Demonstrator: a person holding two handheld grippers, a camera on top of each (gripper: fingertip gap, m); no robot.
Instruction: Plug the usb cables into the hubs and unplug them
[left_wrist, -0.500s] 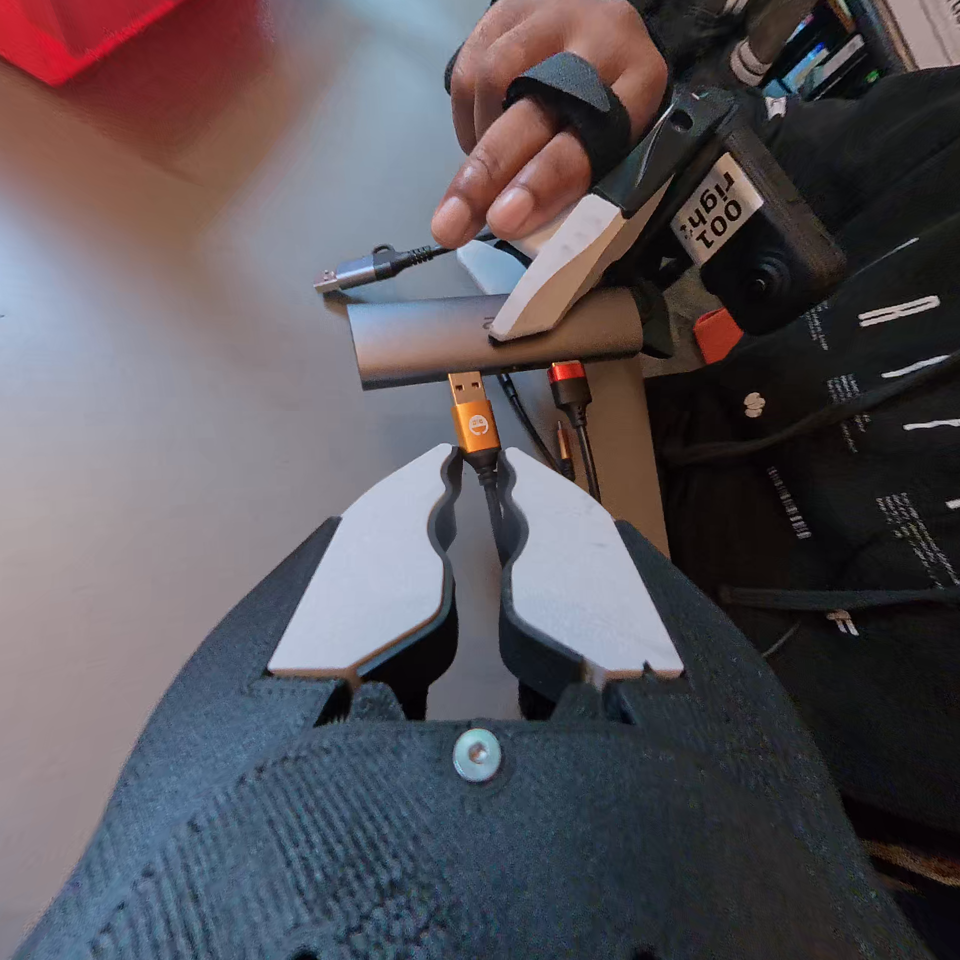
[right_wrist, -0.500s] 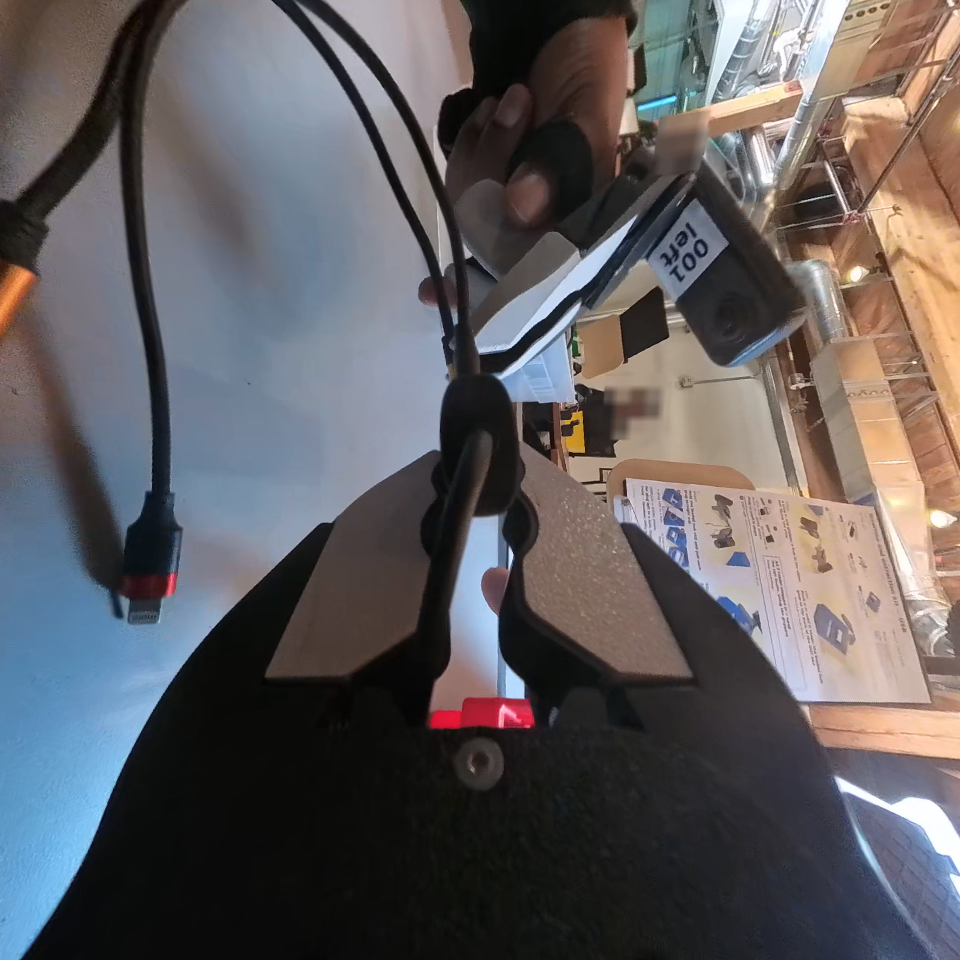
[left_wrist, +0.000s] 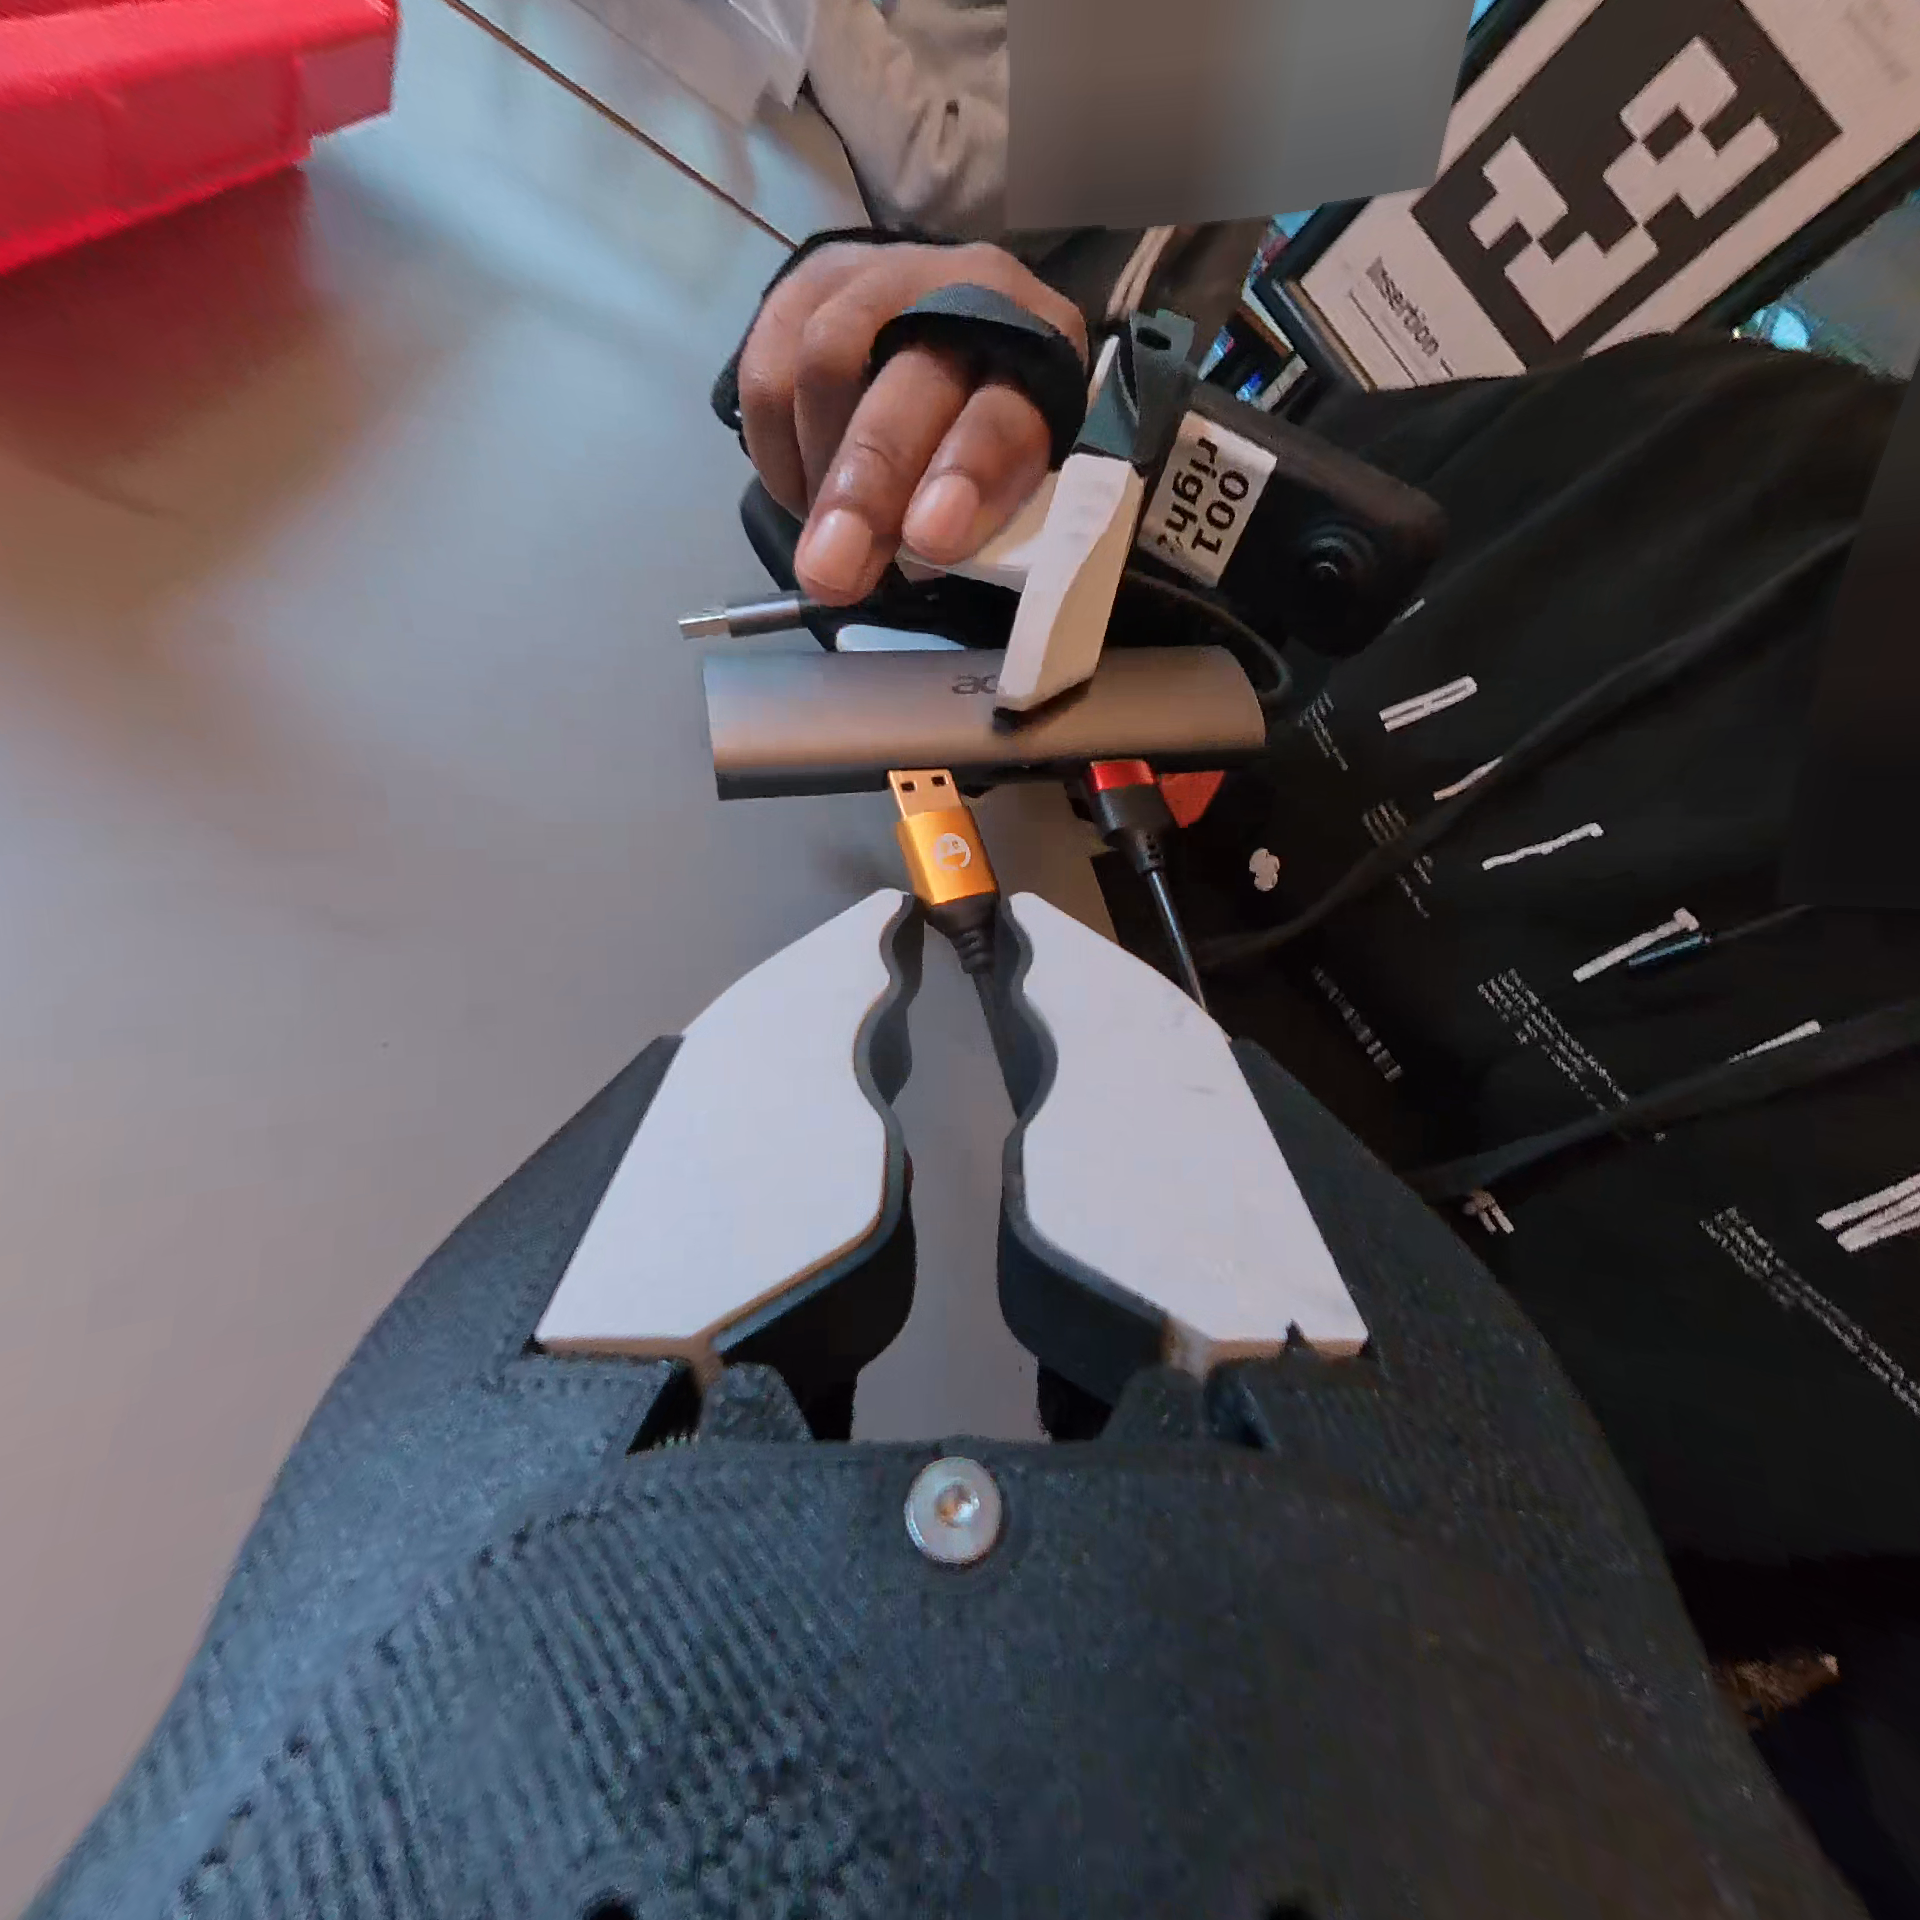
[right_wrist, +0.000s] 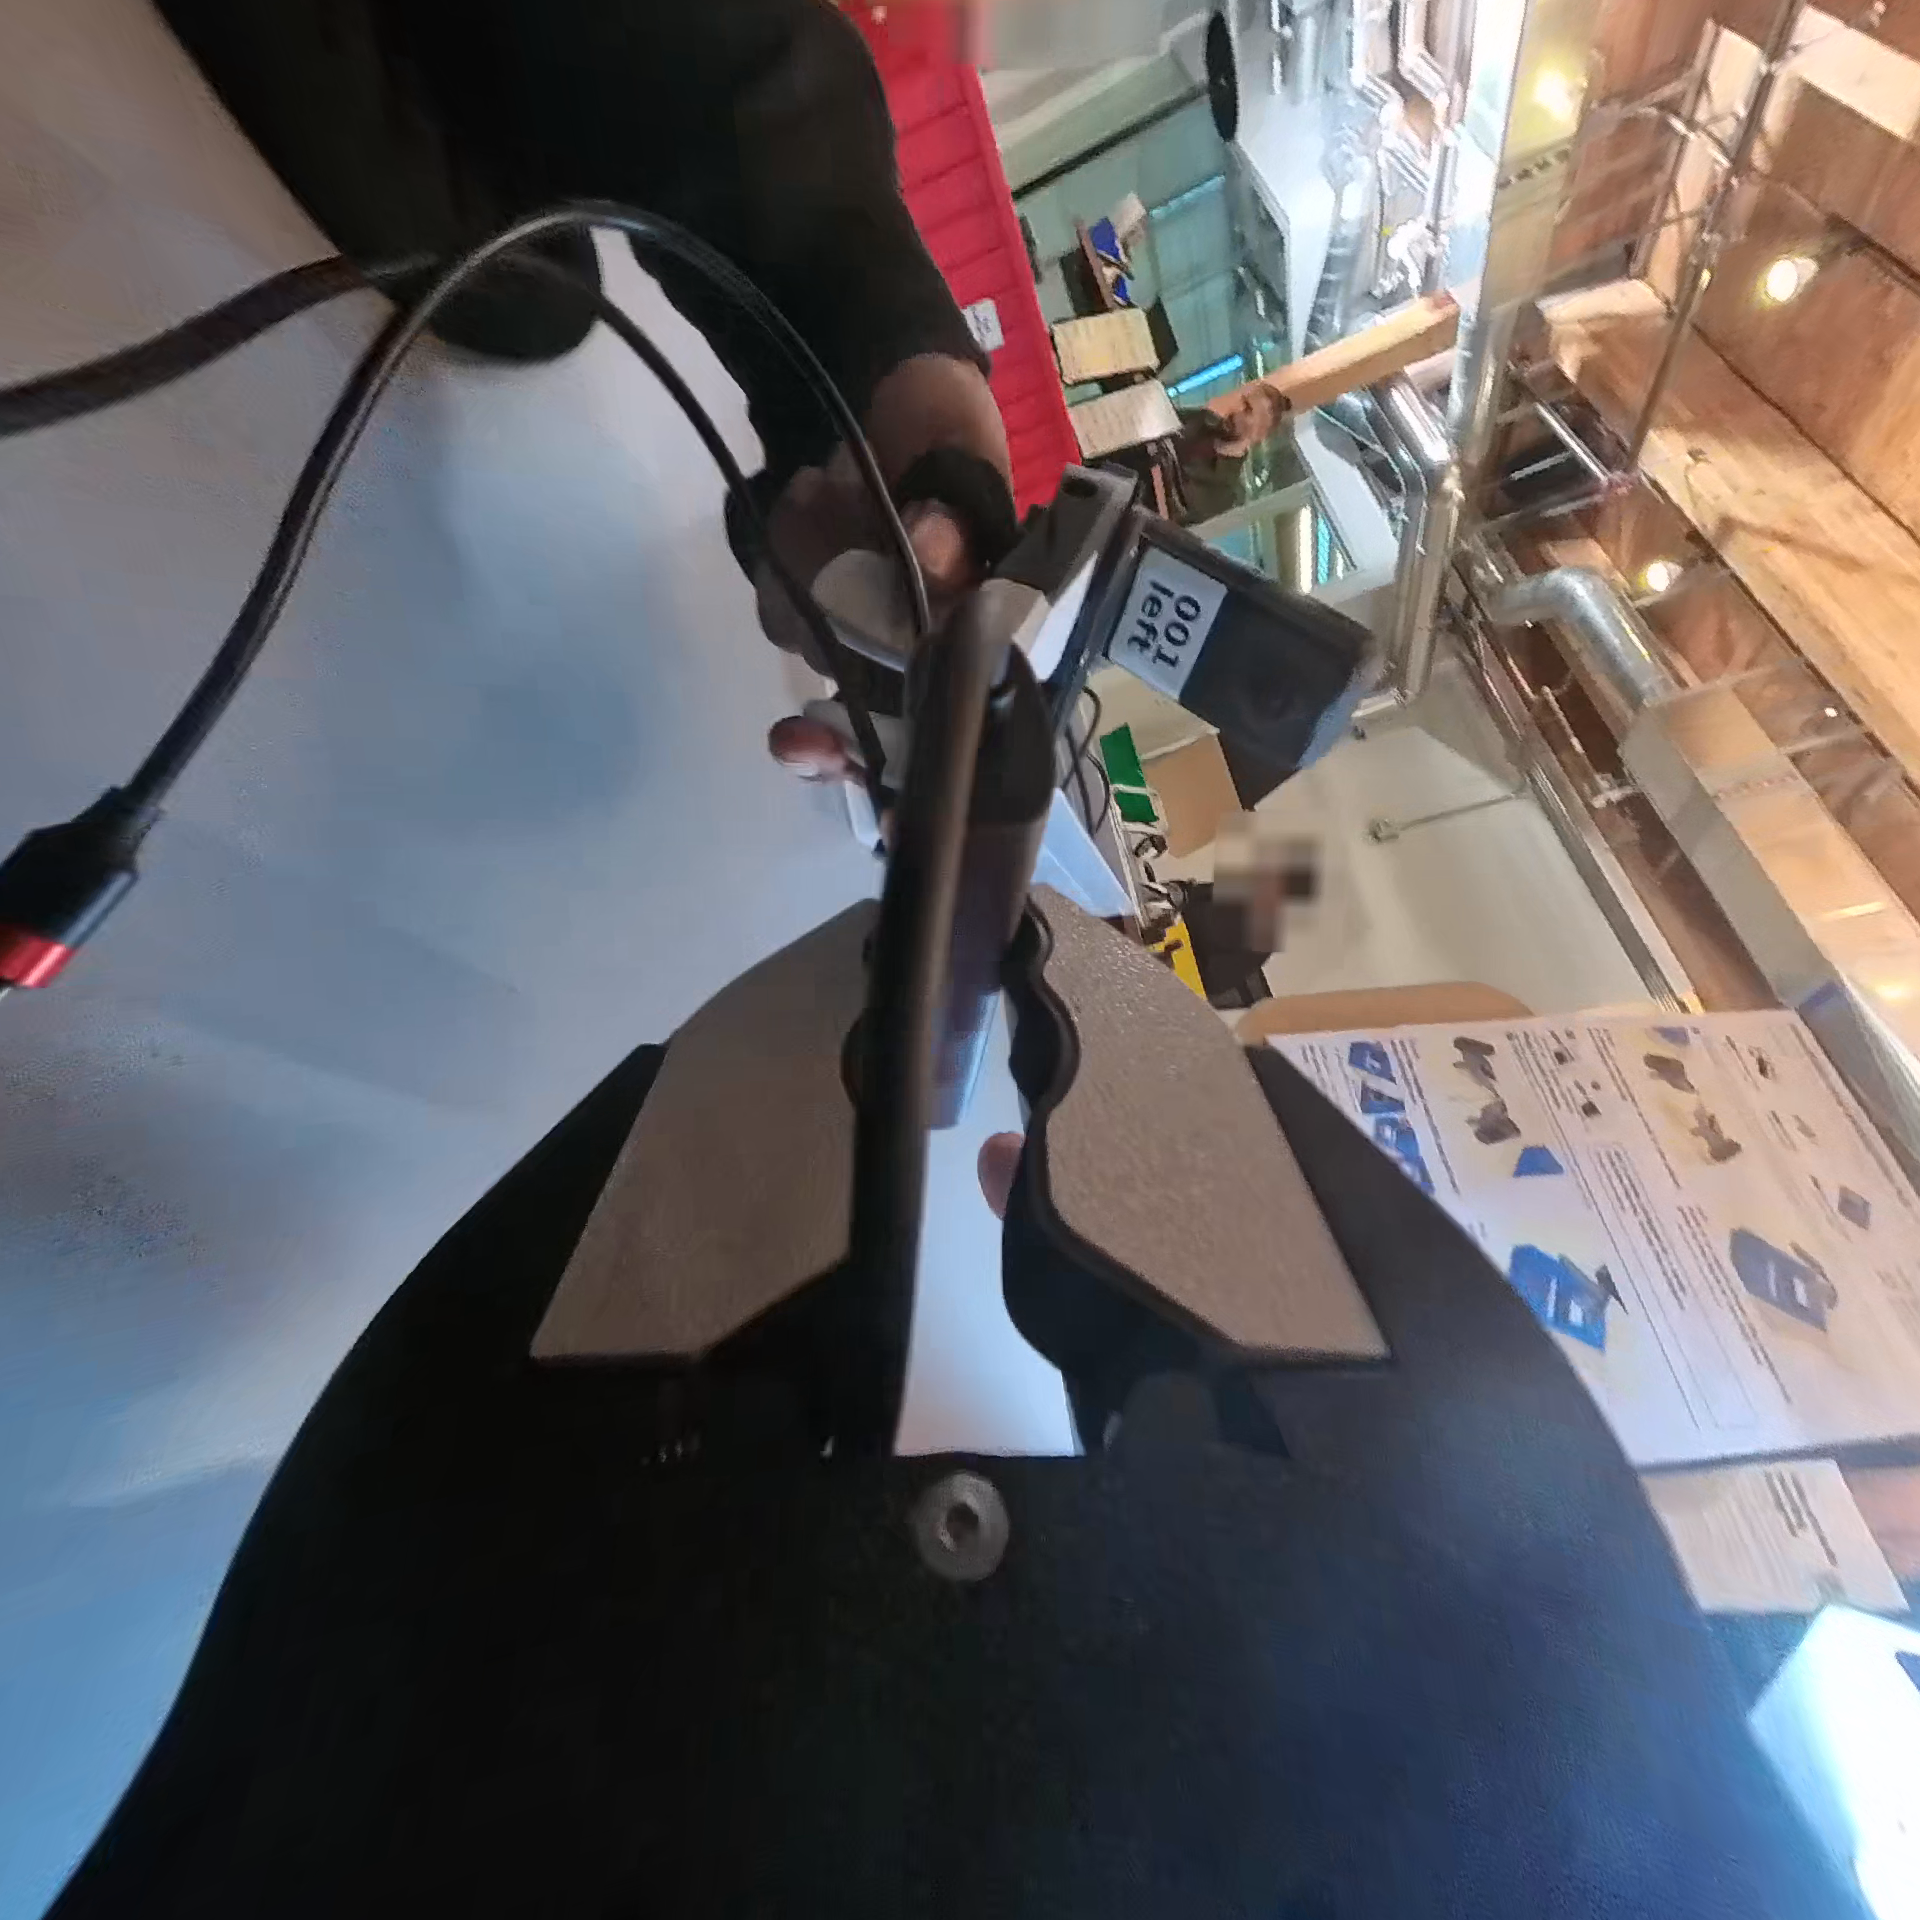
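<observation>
1. Hub (left_wrist: 977, 717), a flat grey bar, is the largest task thing here: it is lifted above the grey table (left_wrist: 312, 831), and the right gripper (left_wrist: 1039, 686) has its white fingers (left_wrist: 1070, 582) pressed onto its flat faces near the middle. In the right wrist view the hub (right_wrist: 940, 935) stands edge-on between the fingers. It looks stiff and light with a smooth shell, so I think it can slip or turn in the grip when a plug pushes on it.

2. Left gripper (left_wrist: 961, 925) is next in size; its two fingers pinch the black cable just behind the orange plug, with the tips close together.

3. Orange plug (left_wrist: 940, 842) has its bare metal tip right at the lower edge of the hub, slightly tilted; I cannot tell if it has entered a port. The shell is rigid, the cable behind it is soft, so I judge the better hold is on the shell itself, not on the cord, otherwise the plug can bend aside.

4. Red plug (left_wrist: 1124, 792) sits just beside it at the same edge, and it seems to be inserted.

5. Silver plug (left_wrist: 743, 620), on the hub's own short lead, hangs free above the hub, under the person's hand (left_wrist: 904, 416).
</observation>
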